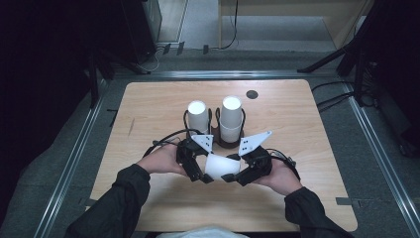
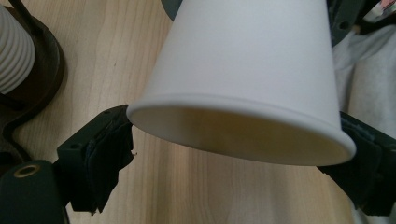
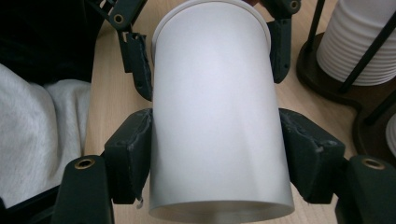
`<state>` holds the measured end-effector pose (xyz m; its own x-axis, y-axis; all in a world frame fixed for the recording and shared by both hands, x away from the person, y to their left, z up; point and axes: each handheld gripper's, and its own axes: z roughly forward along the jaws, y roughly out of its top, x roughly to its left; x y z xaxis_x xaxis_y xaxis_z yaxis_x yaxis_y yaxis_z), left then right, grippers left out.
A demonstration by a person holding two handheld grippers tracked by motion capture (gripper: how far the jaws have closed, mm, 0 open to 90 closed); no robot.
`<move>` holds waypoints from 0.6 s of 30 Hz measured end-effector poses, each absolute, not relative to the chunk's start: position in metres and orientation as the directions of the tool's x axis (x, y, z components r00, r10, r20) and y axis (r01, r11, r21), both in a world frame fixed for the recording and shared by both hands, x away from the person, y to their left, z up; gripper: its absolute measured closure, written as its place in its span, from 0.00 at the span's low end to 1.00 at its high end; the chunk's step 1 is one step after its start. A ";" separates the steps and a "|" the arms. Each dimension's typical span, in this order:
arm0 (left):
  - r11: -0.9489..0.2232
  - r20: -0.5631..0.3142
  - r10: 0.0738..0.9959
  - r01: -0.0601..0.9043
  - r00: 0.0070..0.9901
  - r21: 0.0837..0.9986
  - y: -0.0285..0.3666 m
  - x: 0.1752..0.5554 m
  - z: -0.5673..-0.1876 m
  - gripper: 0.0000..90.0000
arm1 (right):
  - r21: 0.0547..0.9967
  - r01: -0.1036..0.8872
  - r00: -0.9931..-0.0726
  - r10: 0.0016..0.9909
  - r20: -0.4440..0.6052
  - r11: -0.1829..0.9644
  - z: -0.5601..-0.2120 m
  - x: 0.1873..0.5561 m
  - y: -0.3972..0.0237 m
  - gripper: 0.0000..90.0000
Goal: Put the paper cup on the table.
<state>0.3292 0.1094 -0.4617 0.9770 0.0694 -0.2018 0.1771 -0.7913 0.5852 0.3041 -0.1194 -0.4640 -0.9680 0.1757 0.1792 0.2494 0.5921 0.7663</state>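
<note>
1. Left gripper (image 1: 198, 171): just left of a white paper cup (image 1: 221, 166), low over the wooden surface (image 1: 148, 106), gripped by the left hand (image 1: 161, 159); jaws spread wide at either side of the cup's open rim (image 2: 238, 130), pads touching the rim edge at left and right in the left gripper view, though a firm press cannot be told.
2. Paper cup: lying sideways between the two grippers, wide mouth toward the left gripper, narrower base toward the right one; lifted just off the surface as far as the high view tells.
3. Right gripper (image 1: 236, 176): just right of the cup, held by the right hand (image 1: 280, 174); jaws clamped on the cup's body (image 3: 212, 116), one pad pressed flat against each side.
4. Beyond both grippers, away from the person: dark cup holder (image 1: 218, 141) with two stacks of white paper cups, left stack (image 1: 198, 115) and right stack (image 1: 231, 116), each inside thin black upright rods.
5. Farther off and to the right: small dark round disc (image 1: 252, 94) on the surface.
</note>
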 end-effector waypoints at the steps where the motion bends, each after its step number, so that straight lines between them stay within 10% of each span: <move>1: -0.789 -0.200 0.076 0.181 0.977 0.587 0.110 0.329 -0.461 0.09 | 0.772 0.247 -0.968 0.176 0.177 0.586 -0.464 0.305 -0.120 0.35; 18: -0.669 -0.219 0.170 0.275 0.961 0.690 0.134 0.320 -0.460 0.03 | 0.819 0.230 -0.973 0.122 0.195 0.526 -0.451 0.315 -0.115 0.35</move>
